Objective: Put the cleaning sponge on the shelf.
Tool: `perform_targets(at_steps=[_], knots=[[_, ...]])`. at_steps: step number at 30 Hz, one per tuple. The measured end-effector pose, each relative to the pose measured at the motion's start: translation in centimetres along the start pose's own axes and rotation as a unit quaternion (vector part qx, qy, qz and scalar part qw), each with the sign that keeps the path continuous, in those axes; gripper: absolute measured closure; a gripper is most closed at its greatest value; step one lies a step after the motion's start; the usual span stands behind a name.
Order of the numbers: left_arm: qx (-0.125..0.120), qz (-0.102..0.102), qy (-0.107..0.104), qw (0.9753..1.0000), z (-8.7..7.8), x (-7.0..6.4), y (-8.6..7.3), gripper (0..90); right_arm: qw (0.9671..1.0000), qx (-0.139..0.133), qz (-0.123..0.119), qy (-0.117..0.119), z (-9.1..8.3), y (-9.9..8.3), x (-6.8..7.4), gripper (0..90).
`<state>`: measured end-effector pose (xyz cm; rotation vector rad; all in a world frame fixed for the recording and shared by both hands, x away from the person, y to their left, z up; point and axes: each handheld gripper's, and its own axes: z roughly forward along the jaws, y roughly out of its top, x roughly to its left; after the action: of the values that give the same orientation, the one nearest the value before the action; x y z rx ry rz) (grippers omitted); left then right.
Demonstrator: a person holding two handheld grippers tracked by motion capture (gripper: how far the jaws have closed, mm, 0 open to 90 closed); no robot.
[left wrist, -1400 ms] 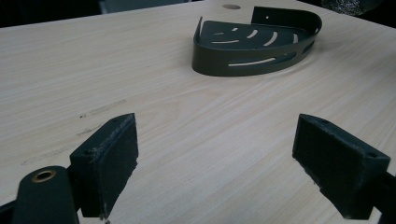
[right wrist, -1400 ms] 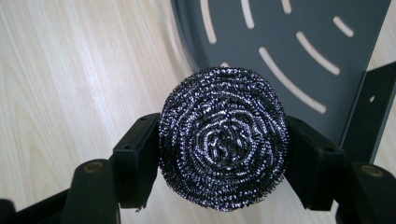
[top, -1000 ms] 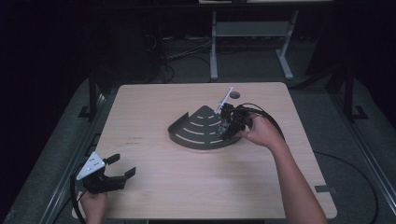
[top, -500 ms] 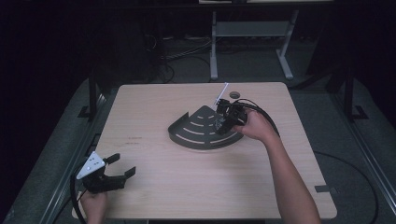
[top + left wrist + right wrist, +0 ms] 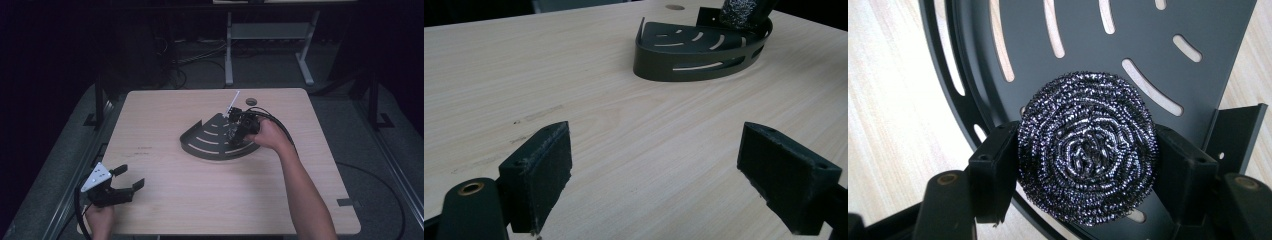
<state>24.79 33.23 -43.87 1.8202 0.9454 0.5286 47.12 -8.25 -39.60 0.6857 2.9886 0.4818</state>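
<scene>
The right gripper [image 5: 1087,172] pinches a steel scourer [image 5: 1087,167] over the slotted tray [image 5: 1213,45]; well off, the left gripper [image 5: 655,170] rests spread wide.

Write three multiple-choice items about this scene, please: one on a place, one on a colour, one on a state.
1. Where is the steel scourer?
A. over the corner shelf
B. at the table edge
C. on the floor

2. What colour is the shelf?
A. white
B. dark grey
C. red

3. How is the left claw?
A. shut on the scourer
B. open, holding nothing
C. shut on the shelf

Answers:
1 A, the right claw grips it above the slotted shelf.
2 B, its metal looks dark grey.
3 B, its pads stand wide apart over bare wood.
</scene>
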Motion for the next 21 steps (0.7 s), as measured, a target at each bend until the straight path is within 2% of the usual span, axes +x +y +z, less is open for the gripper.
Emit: perform_targets(at_steps=[21], knots=[[0.002,0.003,-0.003,1.0000,0.1,0.0,0.1,13.7,0.9999,0.014,0.010,0.001,1.6,0.2,-0.6,32.4]])
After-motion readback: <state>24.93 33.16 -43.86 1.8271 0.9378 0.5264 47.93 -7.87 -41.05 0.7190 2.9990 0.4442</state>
